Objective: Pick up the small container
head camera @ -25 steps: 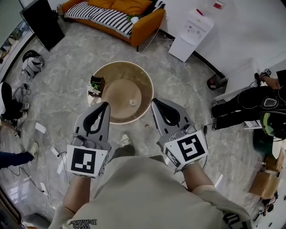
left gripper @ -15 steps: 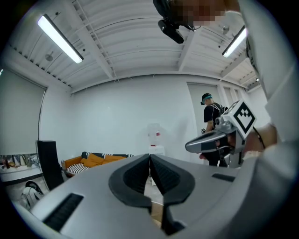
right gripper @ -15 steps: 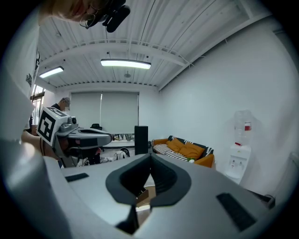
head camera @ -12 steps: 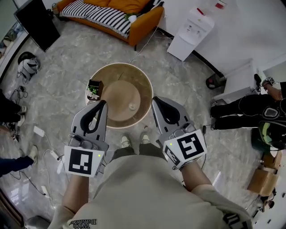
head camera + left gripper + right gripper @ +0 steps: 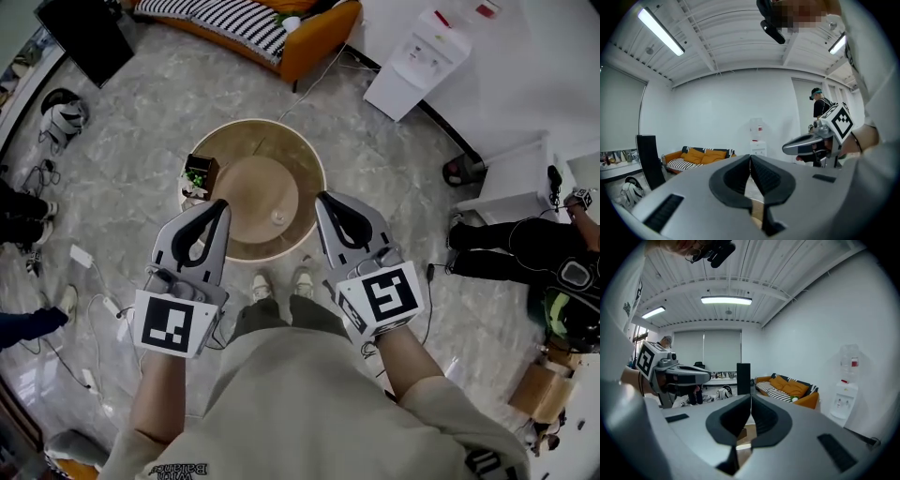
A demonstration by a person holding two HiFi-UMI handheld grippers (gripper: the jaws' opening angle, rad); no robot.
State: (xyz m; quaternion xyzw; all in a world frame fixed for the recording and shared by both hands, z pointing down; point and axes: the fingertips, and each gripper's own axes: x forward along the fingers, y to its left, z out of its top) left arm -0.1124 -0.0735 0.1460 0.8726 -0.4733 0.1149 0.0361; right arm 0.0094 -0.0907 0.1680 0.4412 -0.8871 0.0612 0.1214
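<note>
The small container [image 5: 278,217], a pale little cup, stands on the raised tan middle disc of a round wooden table [image 5: 310,157] in the head view. My left gripper [image 5: 222,204] hovers over the table's near left edge with its jaws pressed together and nothing in them. My right gripper [image 5: 321,199] hovers over the near right edge, likewise shut and empty, a short way right of the container. In the left gripper view the left gripper [image 5: 750,157] shows closed black pads. The right gripper view shows the right gripper [image 5: 750,398] the same way. Neither gripper view shows the container.
A small dark box with a green plant [image 5: 198,174] stands at the table's left rim. An orange sofa [image 5: 314,37], a white water dispenser [image 5: 418,60] and a black panel [image 5: 86,33] stand beyond. A seated person in black [image 5: 525,248] is at the right. Cables and a bag [image 5: 64,116] lie on the floor at the left.
Both grippers have moved forward toward the table, side by side and still shut. The table now lies closer under their tips, and my shoes have come into view below it.
</note>
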